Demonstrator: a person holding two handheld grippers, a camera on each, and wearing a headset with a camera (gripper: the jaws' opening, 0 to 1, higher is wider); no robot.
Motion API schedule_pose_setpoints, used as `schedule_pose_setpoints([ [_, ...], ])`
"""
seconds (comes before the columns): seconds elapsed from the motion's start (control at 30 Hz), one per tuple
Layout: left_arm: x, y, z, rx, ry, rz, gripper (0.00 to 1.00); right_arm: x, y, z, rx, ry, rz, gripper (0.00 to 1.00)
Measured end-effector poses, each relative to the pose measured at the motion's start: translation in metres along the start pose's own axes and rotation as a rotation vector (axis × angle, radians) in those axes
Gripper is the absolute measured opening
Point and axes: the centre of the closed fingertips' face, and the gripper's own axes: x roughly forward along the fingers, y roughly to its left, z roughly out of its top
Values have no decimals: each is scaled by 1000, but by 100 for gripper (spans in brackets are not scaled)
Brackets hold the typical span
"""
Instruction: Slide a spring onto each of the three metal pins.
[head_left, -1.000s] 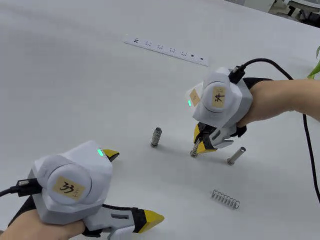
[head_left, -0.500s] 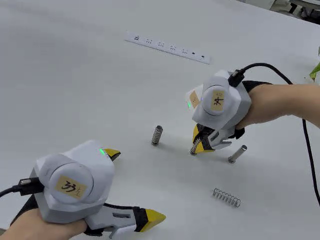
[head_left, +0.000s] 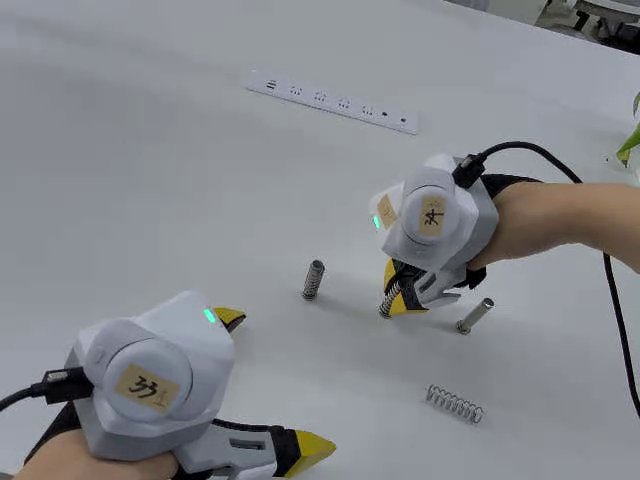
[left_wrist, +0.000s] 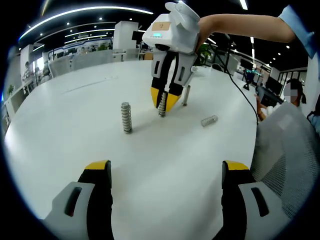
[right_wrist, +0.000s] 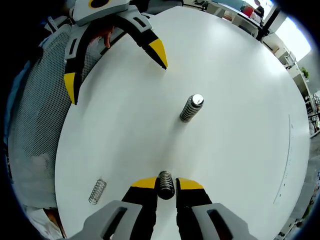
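My right gripper (head_left: 400, 300) points down at the table, shut on a spring that sits around a metal pin (right_wrist: 165, 184); the left gripper view has this spring (left_wrist: 161, 104) upright between the yellow tips. Left of it another pin wearing a spring (head_left: 314, 279) stands upright on the white table (head_left: 150, 180). A bare pin (head_left: 474, 314) lies just right of my right gripper. Nearer to me, a loose spring (head_left: 454, 403) lies flat. My left gripper (head_left: 270, 385) hovers open at the lower left, holding nothing, and faces the pins (left_wrist: 166, 167).
A white power strip (head_left: 332, 101) lies across the far side of the table. A black cable (head_left: 610, 290) trails from my right gripper over the right part of the table. A seated person (left_wrist: 287, 125) is at the table's far edge in the left gripper view.
My right gripper has stayed shut on the spring over the pin and sunk slightly toward the table. The left gripper has barely moved. The head camera has shifted a little.
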Motion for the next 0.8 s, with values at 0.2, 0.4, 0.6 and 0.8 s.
schedule_pose_setpoints([
  [0.2, -1, 1, 0, 2, 1, 3, 90, 2, 0, 1, 19, -13, 9, 14],
  [0.4, -1, 2, 1, 3, 1, 5, 90, 3, 0, 0, 22, -13, 4, 26],
  [0.6, -2, 3, 3, 6, -4, 10, 90, 3, -1, -1, 46, -28, -12, 53],
  [0.8, -3, 4, 6, 13, -6, 14, 90, 2, 2, -2, 72, -60, -28, 71],
])
